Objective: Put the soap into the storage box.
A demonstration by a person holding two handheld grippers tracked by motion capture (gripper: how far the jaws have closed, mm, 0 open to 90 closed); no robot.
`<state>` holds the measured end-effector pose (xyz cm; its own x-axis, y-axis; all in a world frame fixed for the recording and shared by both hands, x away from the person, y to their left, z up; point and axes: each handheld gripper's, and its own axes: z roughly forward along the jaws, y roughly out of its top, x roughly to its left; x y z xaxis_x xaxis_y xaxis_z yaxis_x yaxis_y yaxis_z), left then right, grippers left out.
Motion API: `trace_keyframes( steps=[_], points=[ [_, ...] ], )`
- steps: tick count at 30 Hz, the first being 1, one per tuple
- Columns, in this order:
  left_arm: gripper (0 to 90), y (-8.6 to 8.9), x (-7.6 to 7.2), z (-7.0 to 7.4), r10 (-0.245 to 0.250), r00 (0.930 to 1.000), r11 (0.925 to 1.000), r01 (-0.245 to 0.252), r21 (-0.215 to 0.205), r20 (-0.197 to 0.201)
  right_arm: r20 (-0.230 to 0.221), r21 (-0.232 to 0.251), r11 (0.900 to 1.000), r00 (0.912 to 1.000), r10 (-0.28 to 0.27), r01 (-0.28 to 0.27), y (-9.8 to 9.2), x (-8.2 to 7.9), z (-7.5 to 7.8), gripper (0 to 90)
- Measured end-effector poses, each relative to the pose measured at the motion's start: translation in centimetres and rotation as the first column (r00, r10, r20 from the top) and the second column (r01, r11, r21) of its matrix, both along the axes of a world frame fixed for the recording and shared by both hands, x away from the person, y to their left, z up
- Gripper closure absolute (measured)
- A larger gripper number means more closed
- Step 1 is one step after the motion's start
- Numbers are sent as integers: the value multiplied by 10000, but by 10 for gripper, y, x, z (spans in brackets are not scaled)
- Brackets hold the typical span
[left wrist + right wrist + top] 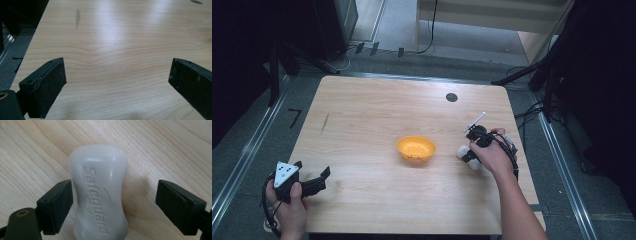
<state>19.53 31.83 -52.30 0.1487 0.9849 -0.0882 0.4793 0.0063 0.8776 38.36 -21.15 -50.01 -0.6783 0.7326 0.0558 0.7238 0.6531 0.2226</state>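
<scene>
In the high view, a person is sitting at a wooden desk [377,110] with a hand-held tool in each hand. The left tongs [319,179] are resting at the near left corner of the desk, pointing right, with their jaws standing apart and nothing between them. The right tongs [468,156] are pointing down at a white bar of soap [463,152] that is lying on the desk at the right side, partly hidden under the right hand [489,155]. An orange bowl [416,149] is sitting near the middle of the desk, just left of the soap and apart from it. A small dark round mark [451,97] is showing at the far side of the desk.

In the left gripper view, the left tongs [117,80] are gaping wide over bare wood.

In the right gripper view, the right tongs [113,203] are straddling the bar of soap [100,192], which is lying flat with raised lettering facing up. The left jaw is sitting right against the soap's narrow waist, while the right jaw is standing clear of it with bare desk between, so the tongs are apart and not yet clamped
</scene>
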Motion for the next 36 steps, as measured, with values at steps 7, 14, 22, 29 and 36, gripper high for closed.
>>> trace_keyframes(
  steps=[7,14,22,29,36],
  points=[
    [16,0,0,0,2,10000,10000,-2,-37,-3,-139,-417,9991,9999,102,-108,1,0,-7,182],
    [16,0,0,0,2,10000,10000,-2,-31,-9,-253,-318,9995,9997,-37,29,1,-1,-11,236],
    [16,0,0,0,12,10000,10000,-12,-15,-11,29,-418,9991,10000,95,-93,3,-5,-10,295],
    [16,0,0,0,22,10000,10000,-22,1,4,396,-93,9992,9984,393,-390,0,-10,-8,471],
    [16,0,0,0,18,10000,10000,-18,4,-2,394,-70,9993,9986,360,-357,0,-9,-7,510]
  ],
)
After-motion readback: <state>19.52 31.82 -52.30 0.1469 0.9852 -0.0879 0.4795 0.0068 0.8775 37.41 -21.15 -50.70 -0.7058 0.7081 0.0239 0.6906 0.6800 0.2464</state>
